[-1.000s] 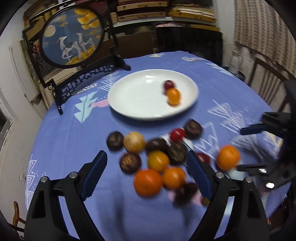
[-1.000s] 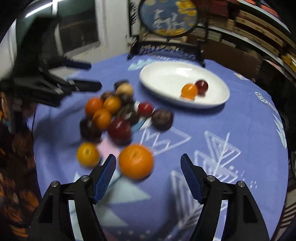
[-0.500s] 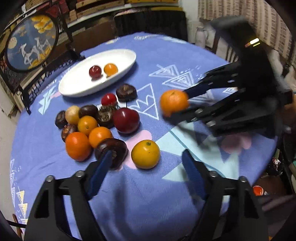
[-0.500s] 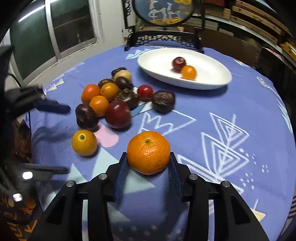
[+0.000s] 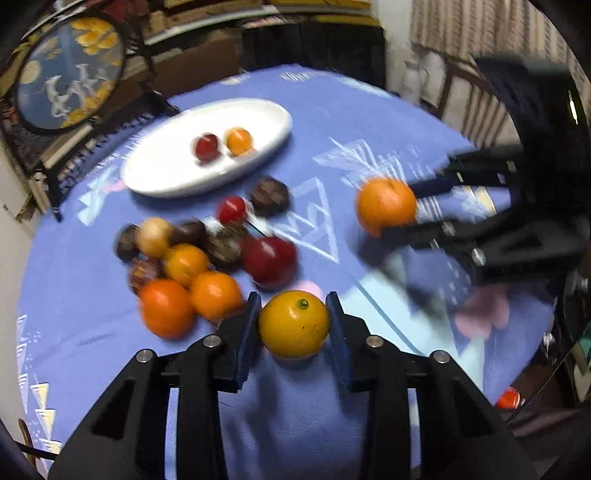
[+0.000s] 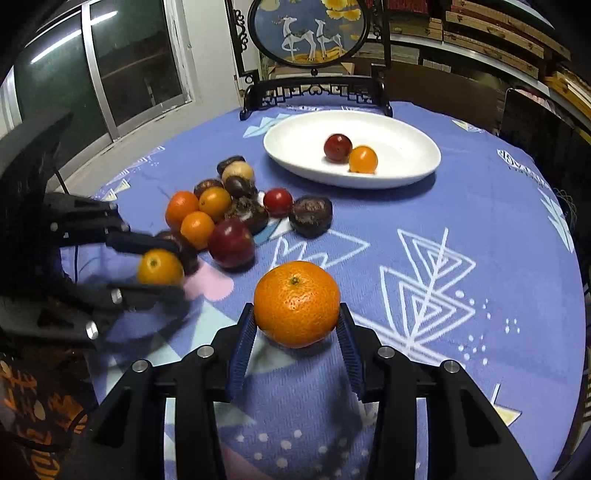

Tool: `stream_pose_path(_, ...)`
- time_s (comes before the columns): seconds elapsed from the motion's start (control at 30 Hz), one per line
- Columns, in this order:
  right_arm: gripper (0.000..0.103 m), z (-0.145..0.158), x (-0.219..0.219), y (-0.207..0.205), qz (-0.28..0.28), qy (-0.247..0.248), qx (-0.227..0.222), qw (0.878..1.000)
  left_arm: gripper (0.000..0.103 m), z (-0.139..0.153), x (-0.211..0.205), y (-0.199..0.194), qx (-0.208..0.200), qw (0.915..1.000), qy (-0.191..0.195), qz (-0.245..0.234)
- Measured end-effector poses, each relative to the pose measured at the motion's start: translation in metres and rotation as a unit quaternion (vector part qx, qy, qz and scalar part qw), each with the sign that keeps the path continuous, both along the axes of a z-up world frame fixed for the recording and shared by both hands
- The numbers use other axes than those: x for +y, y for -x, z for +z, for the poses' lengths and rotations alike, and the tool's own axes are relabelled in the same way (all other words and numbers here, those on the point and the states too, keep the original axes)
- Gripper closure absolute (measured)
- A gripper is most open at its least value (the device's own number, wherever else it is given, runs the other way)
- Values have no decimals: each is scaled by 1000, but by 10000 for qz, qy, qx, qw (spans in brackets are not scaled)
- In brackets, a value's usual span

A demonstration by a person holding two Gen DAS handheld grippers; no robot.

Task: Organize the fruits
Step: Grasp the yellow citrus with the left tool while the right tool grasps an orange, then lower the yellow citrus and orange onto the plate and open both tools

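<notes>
The left gripper [image 5: 293,325] is clamped on a yellow-orange citrus fruit [image 5: 294,324], its blue pads [image 5: 246,338] pressing both sides; through the blur I cannot tell whether the fruit rests on the blue patterned tablecloth [image 5: 369,110] or sits just above it. The right gripper [image 6: 296,325] pinches a larger mandarin [image 6: 296,303] between its own ribbed pads [image 6: 240,349], stem dimple facing up.

Just beyond the left gripper lies a loose cluster of fruit [image 6: 221,206]: 3 small oranges, a dark red plum [image 6: 231,242], a cherry tomato [image 6: 277,201], a pale round fruit [image 6: 238,172] and several dark brown, wrinkled fruits, most of them touching one another. 1 brown fruit [image 6: 310,220] sits slightly apart, beside the tomato.

Farther back, an oval white plate [image 6: 406,162] holds 2 pieces side by side, a red one [image 6: 337,147] and a small orange one [image 6: 363,159]. Behind the plate stands a round deer-painted screen [image 6: 308,31] in a black carved stand.
</notes>
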State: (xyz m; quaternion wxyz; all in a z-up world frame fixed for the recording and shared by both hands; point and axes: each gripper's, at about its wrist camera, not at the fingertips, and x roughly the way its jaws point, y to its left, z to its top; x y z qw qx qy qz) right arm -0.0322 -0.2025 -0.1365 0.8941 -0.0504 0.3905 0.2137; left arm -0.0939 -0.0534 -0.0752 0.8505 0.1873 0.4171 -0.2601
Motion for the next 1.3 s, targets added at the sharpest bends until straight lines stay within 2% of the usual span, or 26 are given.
stream_pose_path(0.13,59,12,5,-10,27,9,-98,9999,68,29,20,-29,-328,9984,167,434)
stream_pose_path(0.3,59,46,3,-33,-126,-120,-475,9987,68,60,33,-82,-798,9911,232,1037)
stream_pose_path(0.47,59,79,-4,-73,-392,-367,-835,9951,68,68,31,-139,-977,9849,241,1409)
stream_pose_path(0.57,59,87,-9,-104,-587,-525,-917,9927,68,63,29,-168,-877,9841,262,1522)
stream_pose_path(0.87,59,76,-11,-187,-1039,-891,-779,9875,68,35,18,-230,-696,9802,324,1826)
stream_pose_path(1.03,59,62,-7,-205,-1147,-844,-744,9870,68,24,15,-238,-773,9788,344,1867)
stream_pose_path(1.3,59,36,-10,-219,-1227,-892,-503,9871,68,3,11,-245,-553,9815,222,1821)
